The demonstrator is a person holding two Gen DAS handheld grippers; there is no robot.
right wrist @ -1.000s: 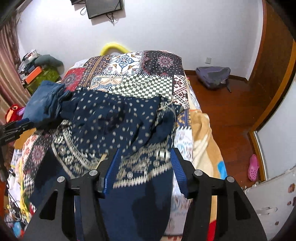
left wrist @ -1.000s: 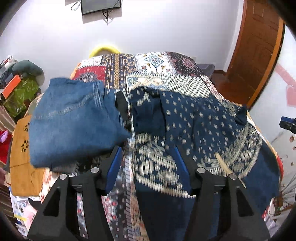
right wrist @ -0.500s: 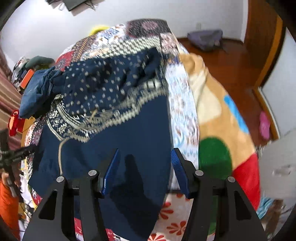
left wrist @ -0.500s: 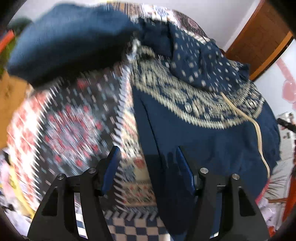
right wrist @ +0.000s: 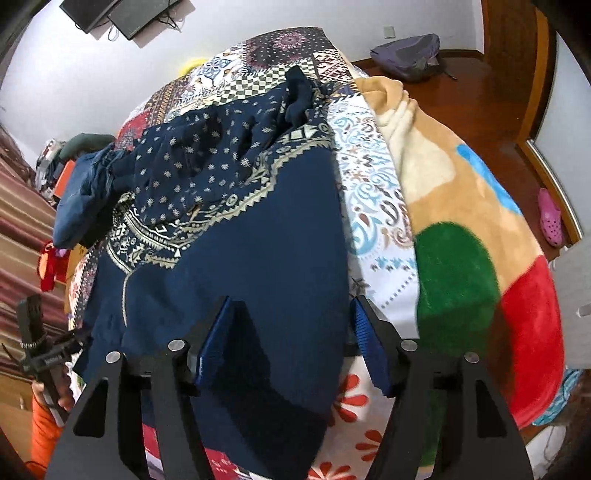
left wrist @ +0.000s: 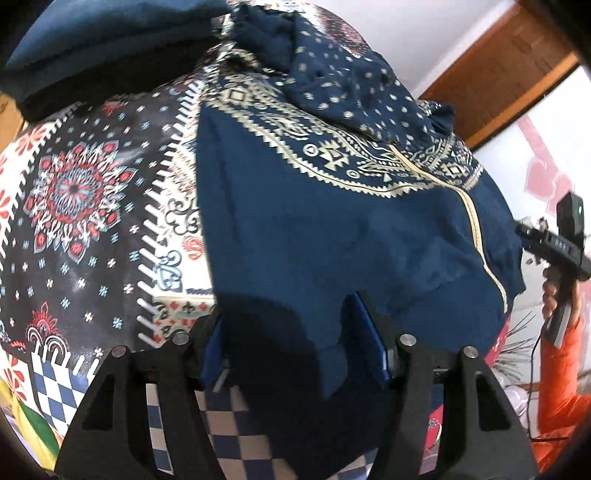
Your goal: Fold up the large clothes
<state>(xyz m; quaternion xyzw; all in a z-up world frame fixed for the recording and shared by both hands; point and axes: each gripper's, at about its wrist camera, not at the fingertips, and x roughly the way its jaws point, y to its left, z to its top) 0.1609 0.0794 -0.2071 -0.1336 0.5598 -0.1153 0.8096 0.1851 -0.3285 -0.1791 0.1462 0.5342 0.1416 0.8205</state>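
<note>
Left wrist view: we look down past our left gripper (left wrist: 295,343), whose two blue-padded fingers (left wrist: 369,339) stand wide apart with nothing between them, poised over the near hem of one navy garment (left wrist: 332,236). The cloth looks thin and soft, plain dark blue in its lower half, crossed by a cream zigzag and diamond band, and crumpled at the top of the frame into a heap dotted with small pale motifs; a cream cord (left wrist: 476,236) trails down its right side. It lies spread on the bed (left wrist: 74,192), whose cover is a smooth patchwork print of medallions and checks. At the upper left sits one folded pile of blue denim (left wrist: 92,37). At the right edge we see our other hand (left wrist: 554,299), in an orange sleeve, gripping the second tool. From the right wrist view, the right gripper (right wrist: 291,343) hovers over the same garment (right wrist: 258,266) near its lower right hem, its fingers (right wrist: 214,339) likewise spread wide and holding nothing. To the right lies one fleecy blanket (right wrist: 454,206) in tan, green, red and blue patches. On the wooden floor we count one pink clog (right wrist: 550,218) and one grey bag (right wrist: 410,55); two dark screens (right wrist: 118,14) hang at the upper left.
</note>
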